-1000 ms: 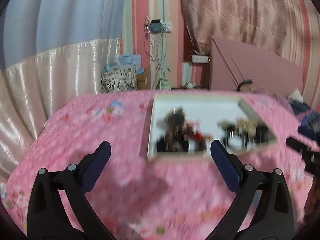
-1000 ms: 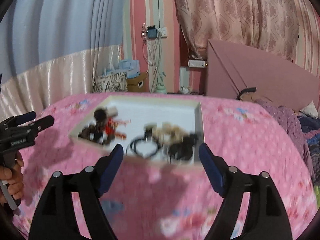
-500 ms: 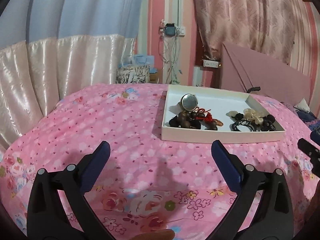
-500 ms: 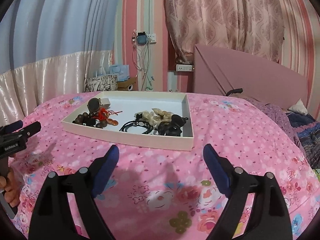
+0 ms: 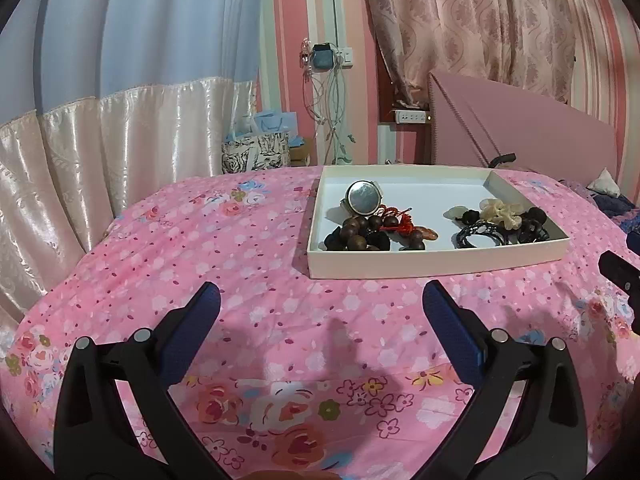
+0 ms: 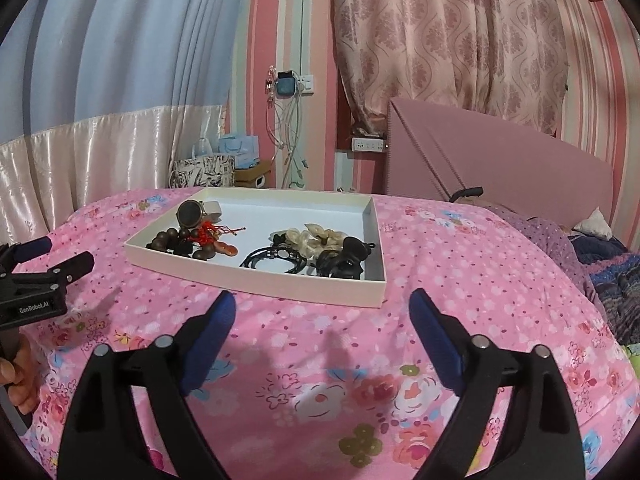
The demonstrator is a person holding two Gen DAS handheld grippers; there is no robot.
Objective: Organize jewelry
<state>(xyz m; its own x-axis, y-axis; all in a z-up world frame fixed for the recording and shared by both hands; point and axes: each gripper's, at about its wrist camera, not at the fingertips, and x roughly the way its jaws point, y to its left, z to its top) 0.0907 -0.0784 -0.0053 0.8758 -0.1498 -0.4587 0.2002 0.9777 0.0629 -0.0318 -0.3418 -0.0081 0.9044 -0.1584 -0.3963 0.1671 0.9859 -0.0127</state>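
A shallow white tray (image 5: 436,265) (image 6: 256,278) sits on a pink flowered bedspread. In it lie a round-faced watch (image 5: 362,199) (image 6: 191,212), a dark bead bracelet with red cord (image 5: 362,234) (image 6: 188,240), a black cord bracelet (image 5: 478,236) (image 6: 272,258), a cream scrunchie (image 5: 500,212) (image 6: 316,238) and black hair ties (image 6: 344,258). My left gripper (image 5: 320,304) is open and empty, short of the tray's near wall. My right gripper (image 6: 322,306) is open and empty, just short of the tray's near right corner. The left gripper also shows at the left edge of the right wrist view (image 6: 48,260).
The bedspread (image 5: 200,240) drops off at the left toward satin curtains (image 5: 100,152). A pink headboard (image 6: 500,176) stands behind right. Patterned bags (image 6: 204,170) and hanging cables (image 6: 286,136) are by the far wall. Dark clothing (image 6: 600,256) lies at the right.
Both grippers have pulled back and lowered a little from the tray and steadied; the views have gone from blurred to sharp. Both stay open. The tray's contents have not moved.
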